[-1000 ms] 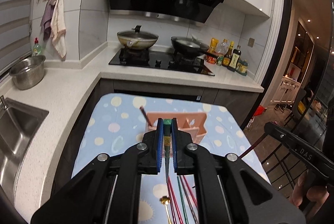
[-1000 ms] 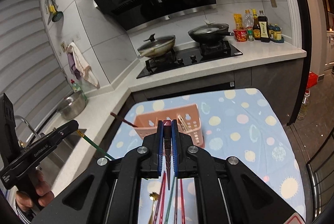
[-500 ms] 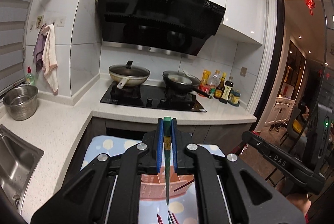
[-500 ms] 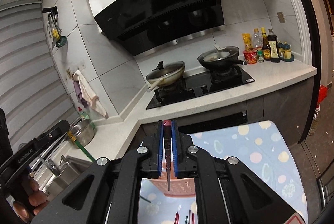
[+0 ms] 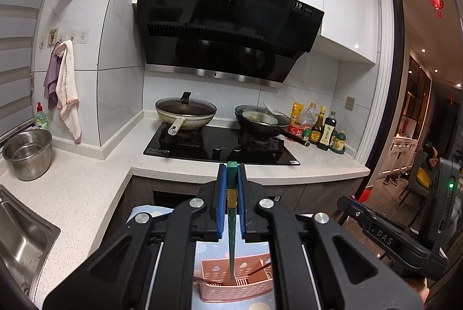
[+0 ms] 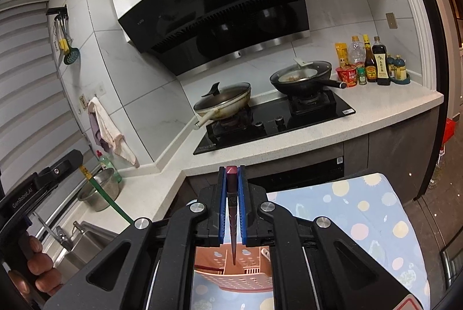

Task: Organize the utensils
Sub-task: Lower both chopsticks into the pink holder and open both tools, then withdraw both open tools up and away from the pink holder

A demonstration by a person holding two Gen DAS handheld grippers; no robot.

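Observation:
My left gripper (image 5: 231, 174) is shut on a green chopstick (image 5: 231, 232) that hangs point down over the pink utensil basket (image 5: 240, 285). A dark red chopstick (image 5: 260, 269) leans inside that basket. My right gripper (image 6: 231, 175) is shut on a dark red chopstick (image 6: 232, 229), its tip just above the same pink utensil basket (image 6: 231, 269). From the right wrist, the left gripper (image 6: 58, 169) with its green chopstick (image 6: 110, 204) appears at the far left, held by a hand (image 6: 37, 269). The left wrist sees the right gripper's black body (image 5: 382, 237) at the right.
The basket stands on a table with a blue dotted cloth (image 6: 376, 220). Behind it runs a white counter (image 5: 303, 165) with a black hob (image 5: 220, 145), two pans, sauce bottles (image 5: 321, 126), a steel colander (image 5: 27, 153) and a sink (image 5: 20, 240).
Both grippers have risen and tilted up with their chopsticks. The basket has slid to the bottom of both views, and the loose chopsticks on the cloth have dropped out of sight.

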